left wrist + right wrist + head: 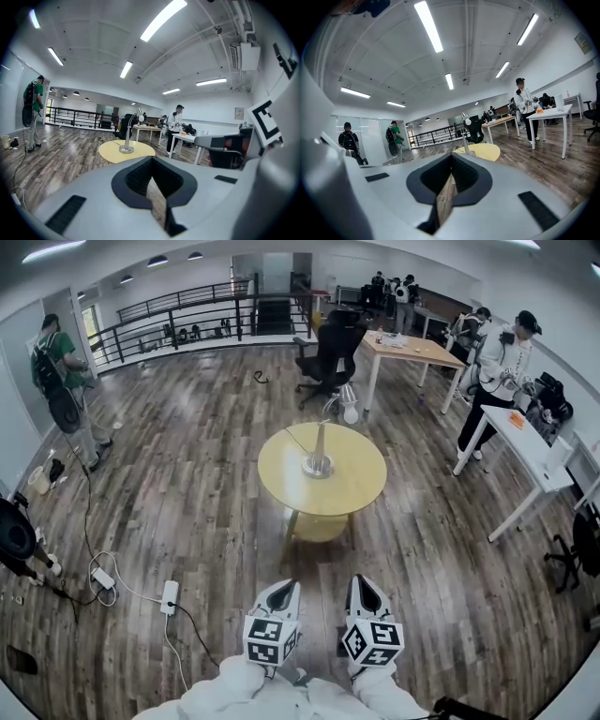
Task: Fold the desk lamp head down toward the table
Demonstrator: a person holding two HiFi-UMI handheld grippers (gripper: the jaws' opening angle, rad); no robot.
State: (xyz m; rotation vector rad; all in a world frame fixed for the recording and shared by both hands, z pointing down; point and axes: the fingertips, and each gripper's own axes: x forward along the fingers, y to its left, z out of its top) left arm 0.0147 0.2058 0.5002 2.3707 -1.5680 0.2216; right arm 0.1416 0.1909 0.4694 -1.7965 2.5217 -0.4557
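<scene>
Lamp [319, 448] stands mid round yellow table [361, 495], arm upright. L gripper [283, 589] & R gripper [362, 583] both closed, empty, well short of table. Office chair [330, 351] + desk [412, 351] behind it. Power strip [170, 596] w/ cables on floor at left.

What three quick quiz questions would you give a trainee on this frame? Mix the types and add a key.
1. True or false: the desk lamp already has its head folded down onto the tabletop.
2. The lamp stands on: A) the round yellow table; B) the floor; C) a white desk.
3. How do the jaws of the left gripper and the right gripper stand, and what do they hold?
Key: 1 false, the head is up above the upright stem. 2 A. 3 both shut, holding nothing.
</scene>
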